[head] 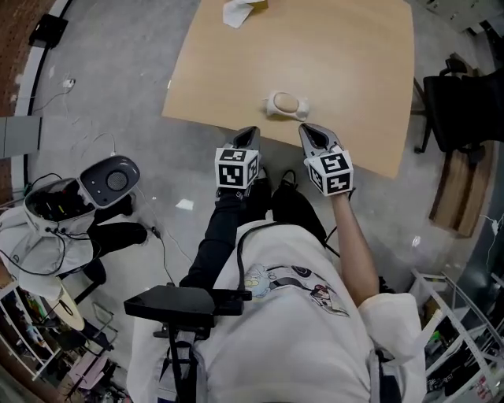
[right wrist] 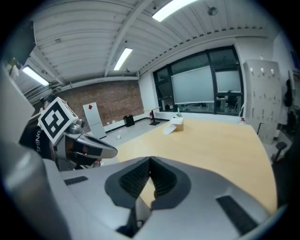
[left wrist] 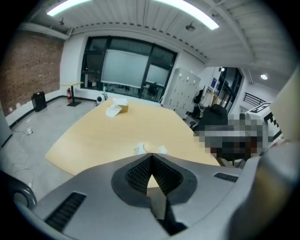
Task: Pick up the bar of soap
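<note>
A pale oval bar of soap point(head: 287, 102) lies in a small white dish point(head: 272, 108) close to the near edge of the light wooden table point(head: 236, 71). My left gripper point(head: 250, 132) hangs just short of that edge, left of the dish, its jaws shut and empty. My right gripper point(head: 309, 129) is level with it, right of the dish, also shut with nothing in it. In the left gripper view the dish point(left wrist: 139, 148) peeks over the closed fingertips of the left gripper point(left wrist: 151, 155). The right gripper view shows the right gripper point(right wrist: 150, 160) shut and the left gripper point(right wrist: 77, 145) beside it.
A small box with white tissue point(head: 239, 9) sits at the table's far edge. A black chair point(head: 461, 110) and a wooden board point(head: 449, 197) stand to the right. On the floor at left are a grey device point(head: 110, 179) and cables point(head: 47, 236).
</note>
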`<state>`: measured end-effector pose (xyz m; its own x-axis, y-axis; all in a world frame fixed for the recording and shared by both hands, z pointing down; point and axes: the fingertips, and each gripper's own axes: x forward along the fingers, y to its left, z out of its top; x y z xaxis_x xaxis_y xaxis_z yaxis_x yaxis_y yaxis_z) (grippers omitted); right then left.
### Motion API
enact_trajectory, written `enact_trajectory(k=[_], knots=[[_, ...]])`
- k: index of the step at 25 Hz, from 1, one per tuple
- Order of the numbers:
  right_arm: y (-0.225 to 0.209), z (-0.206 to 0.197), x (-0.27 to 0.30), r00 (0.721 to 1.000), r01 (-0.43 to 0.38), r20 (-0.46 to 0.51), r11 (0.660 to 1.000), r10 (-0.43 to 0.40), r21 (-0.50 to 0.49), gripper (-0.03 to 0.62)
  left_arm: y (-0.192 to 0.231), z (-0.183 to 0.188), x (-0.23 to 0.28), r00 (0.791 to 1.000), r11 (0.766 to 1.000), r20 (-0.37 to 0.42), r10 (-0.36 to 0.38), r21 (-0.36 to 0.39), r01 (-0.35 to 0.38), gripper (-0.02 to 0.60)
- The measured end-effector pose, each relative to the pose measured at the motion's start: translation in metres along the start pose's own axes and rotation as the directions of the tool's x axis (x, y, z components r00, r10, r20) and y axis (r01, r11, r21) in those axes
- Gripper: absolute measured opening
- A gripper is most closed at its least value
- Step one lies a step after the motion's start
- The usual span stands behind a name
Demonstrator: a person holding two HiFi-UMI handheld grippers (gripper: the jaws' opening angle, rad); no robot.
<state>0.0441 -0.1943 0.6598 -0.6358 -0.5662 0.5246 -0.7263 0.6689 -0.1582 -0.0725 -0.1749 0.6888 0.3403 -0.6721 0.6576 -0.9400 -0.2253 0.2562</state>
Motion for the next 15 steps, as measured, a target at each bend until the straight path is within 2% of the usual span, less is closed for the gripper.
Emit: enact_trajectory(k=[7, 15], knots=[[0.0, -0.035, 0.037, 0.99, -0.066, -0.128, 0.996, 0.058, -0.057, 0.005, 0.018, -0.055, 0.014, 0.989, 0.999, -0.147, -0.002, -0.052, -0.006, 0.005], [-0.018, -0.058, 0.084, 0.958, -0.163, -0.262, 0.975, 0.119, -0.153, 0.005, 0.032, -0.103, 0.037, 0.965, 0.997, -0.263, 0.0, -0.075, -0.02, 0.005]])
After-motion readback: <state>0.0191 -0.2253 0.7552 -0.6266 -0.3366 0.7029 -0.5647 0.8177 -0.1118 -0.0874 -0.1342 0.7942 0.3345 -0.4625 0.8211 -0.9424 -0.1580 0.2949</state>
